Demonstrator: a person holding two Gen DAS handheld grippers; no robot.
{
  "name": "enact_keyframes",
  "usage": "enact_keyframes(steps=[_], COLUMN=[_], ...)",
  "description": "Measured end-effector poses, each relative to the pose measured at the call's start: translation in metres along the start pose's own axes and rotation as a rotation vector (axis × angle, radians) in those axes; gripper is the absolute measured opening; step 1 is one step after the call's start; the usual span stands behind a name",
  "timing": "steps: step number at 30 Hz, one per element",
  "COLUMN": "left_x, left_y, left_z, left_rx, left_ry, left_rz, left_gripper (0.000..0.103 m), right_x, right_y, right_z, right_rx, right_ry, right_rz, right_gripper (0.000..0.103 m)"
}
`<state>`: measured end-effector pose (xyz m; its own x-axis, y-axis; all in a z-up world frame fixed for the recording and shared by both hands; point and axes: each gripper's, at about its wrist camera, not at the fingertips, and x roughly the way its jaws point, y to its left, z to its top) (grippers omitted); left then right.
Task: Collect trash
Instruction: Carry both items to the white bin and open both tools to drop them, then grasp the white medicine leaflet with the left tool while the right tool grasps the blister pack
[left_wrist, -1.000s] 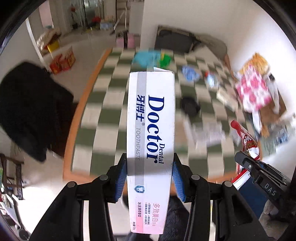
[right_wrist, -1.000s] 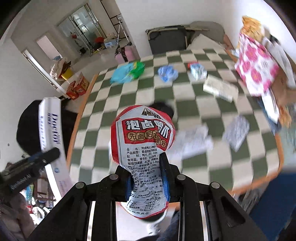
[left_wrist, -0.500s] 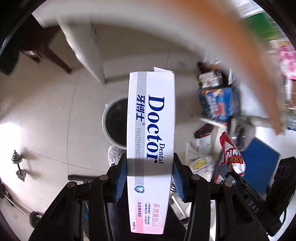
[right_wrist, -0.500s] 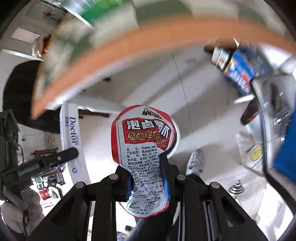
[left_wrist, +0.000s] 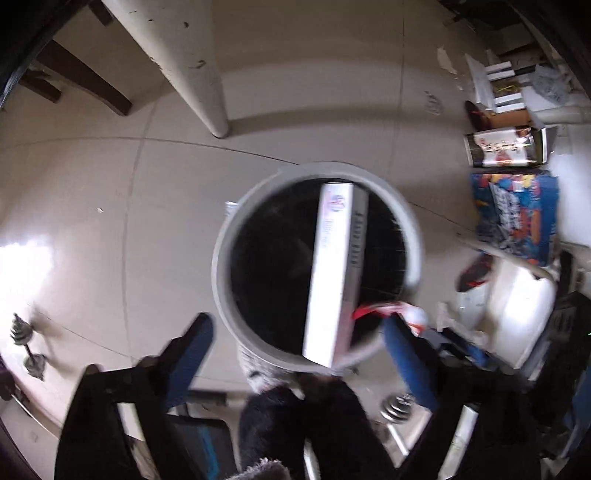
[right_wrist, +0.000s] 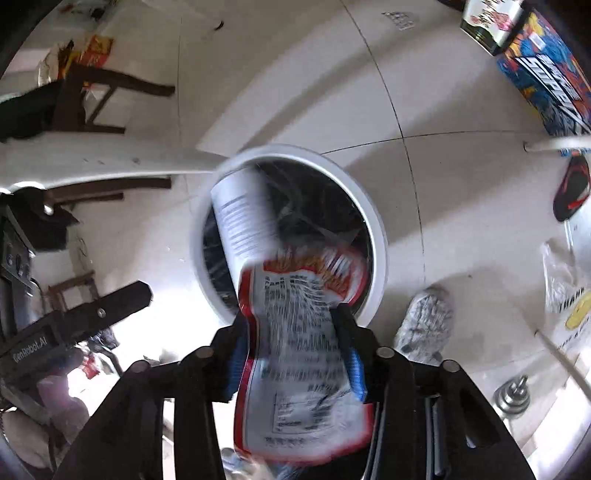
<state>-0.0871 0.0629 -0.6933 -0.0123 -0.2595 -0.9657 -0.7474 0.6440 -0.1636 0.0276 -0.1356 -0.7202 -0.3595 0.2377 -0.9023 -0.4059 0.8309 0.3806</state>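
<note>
Left gripper (left_wrist: 295, 343) just opened — toothpaste box (left_wrist: 334, 273) released | bin (left_wrist: 413, 258)

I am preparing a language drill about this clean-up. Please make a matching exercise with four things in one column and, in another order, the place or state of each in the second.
Things:
1. toothpaste box
2. snack wrapper
3. trash bin
4. left tongs

Places and states:
A. wide open, with nothing between the fingers
B. on the tiled floor, black inside
C. between the fingers of the right tongs
D. free of any grip, over the bin's mouth

Pairs: 1-D; 2-C; 3-B; 4-A.

Note: the jaws of both tongs have just been opening.
</note>
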Motion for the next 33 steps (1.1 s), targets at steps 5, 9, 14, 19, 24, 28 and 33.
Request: enact_keyframes(steps=[5,9,14,19,24,28,33], left_x=[-0.003,-0.011,-0.029,-0.063,-0.114,-0.161,-0.225], left_y=[0.001,0.0,-0.005,-0.013,-0.023,-0.03,-0.039], left_z=[-0.011,-0.018,-0.029,-0.048,-0.072,-0.093,-0.119], left_rx=[0.034,0.058,0.082,0.092,0.083,0.08,0.103], left_ry=[-0.041,-0.064,-0.078,-0.097,-0.115,-0.128,-0.152], left_rz=[0.109,0.169,0.204,0.215,0.209,0.194,0.191], left_gripper=[0.103,0.103,0.103,0.103,0.103,0.103,0.103], right_x=[0.004,-0.003,-0.019,-0.05,-0.097,-0.147,-0.219], right_y=[0.002,0.01,0.02,0.026,0.04,0.056,0.082], right_z=[0.003,0.001,-0.001,-0.013,-0.031,-0.047,-0.074], right_rx=[-0.049,-0.116,-0.158,-0.154,-0.156,-0.161,-0.168], right_ry=[-0.041,-0.07,-0.091,-0.114,-0.134,-0.155,-0.173], right_rz=[-0.049,-0.149,-0.242,-0.312,-0.325,-0.323,-0.307], right_gripper=[0.093,0.101,0.101,0.101,0.101,0.101,0.101])
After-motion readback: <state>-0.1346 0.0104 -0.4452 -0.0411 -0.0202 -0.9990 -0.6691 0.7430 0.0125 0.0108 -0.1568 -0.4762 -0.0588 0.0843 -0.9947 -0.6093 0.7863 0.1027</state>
